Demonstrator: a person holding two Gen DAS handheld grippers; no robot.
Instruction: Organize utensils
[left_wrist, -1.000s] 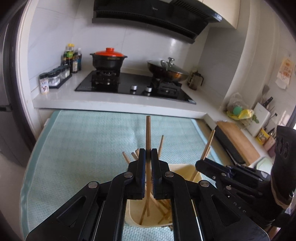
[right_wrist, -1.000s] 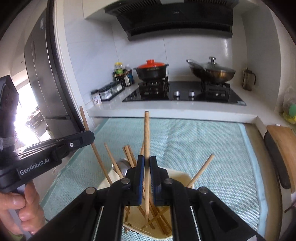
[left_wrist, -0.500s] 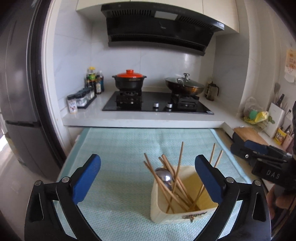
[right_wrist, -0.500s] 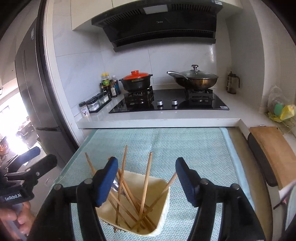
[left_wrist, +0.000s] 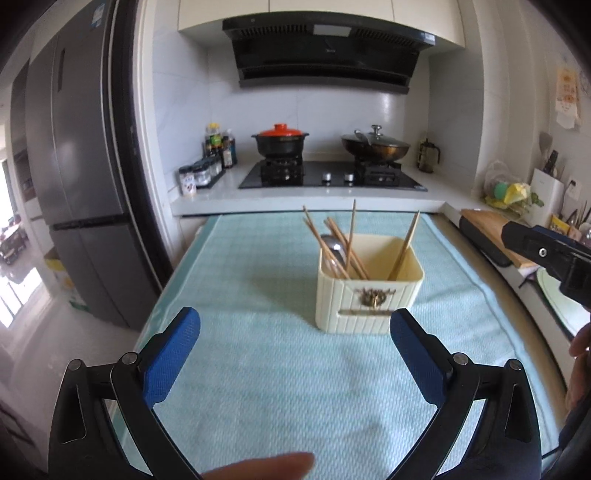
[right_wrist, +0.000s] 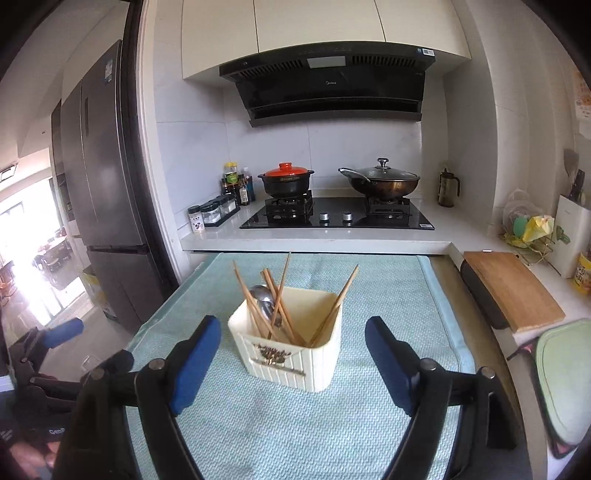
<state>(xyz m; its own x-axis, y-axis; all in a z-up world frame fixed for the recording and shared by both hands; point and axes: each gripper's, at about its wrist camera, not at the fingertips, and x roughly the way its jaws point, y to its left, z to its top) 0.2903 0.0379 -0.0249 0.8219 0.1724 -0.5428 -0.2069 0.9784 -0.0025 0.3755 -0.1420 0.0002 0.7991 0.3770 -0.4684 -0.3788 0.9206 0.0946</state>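
Note:
A cream ribbed utensil holder (left_wrist: 367, 297) (right_wrist: 291, 350) stands on the pale green mat (left_wrist: 258, 369) (right_wrist: 280, 424). Several wooden chopsticks (left_wrist: 352, 236) (right_wrist: 279, 291) and a metal spoon (left_wrist: 334, 249) (right_wrist: 264, 299) lean inside it. My left gripper (left_wrist: 295, 328) is open and empty, well back from the holder. My right gripper (right_wrist: 293, 338) also hangs back from the holder; its jaws are opening with nothing held between them. The right gripper's body (left_wrist: 546, 254) shows at the right edge of the left wrist view, the left gripper's body (right_wrist: 48, 354) at the left edge of the right wrist view.
Behind the mat runs a white counter (right_wrist: 314, 240) with a black hob (right_wrist: 336, 218), a red-lidded pot (right_wrist: 286, 181), a wok (right_wrist: 380, 181) and spice jars (right_wrist: 214, 214). A wooden cutting board (right_wrist: 513, 288) lies right, a grey fridge (left_wrist: 85, 184) stands left. A fingertip (left_wrist: 266, 465) shows below.
Both grippers let go of the chopsticks they held above the holder, opened wide and drew back. The chopsticks now rest in the holder, which looks farther away.

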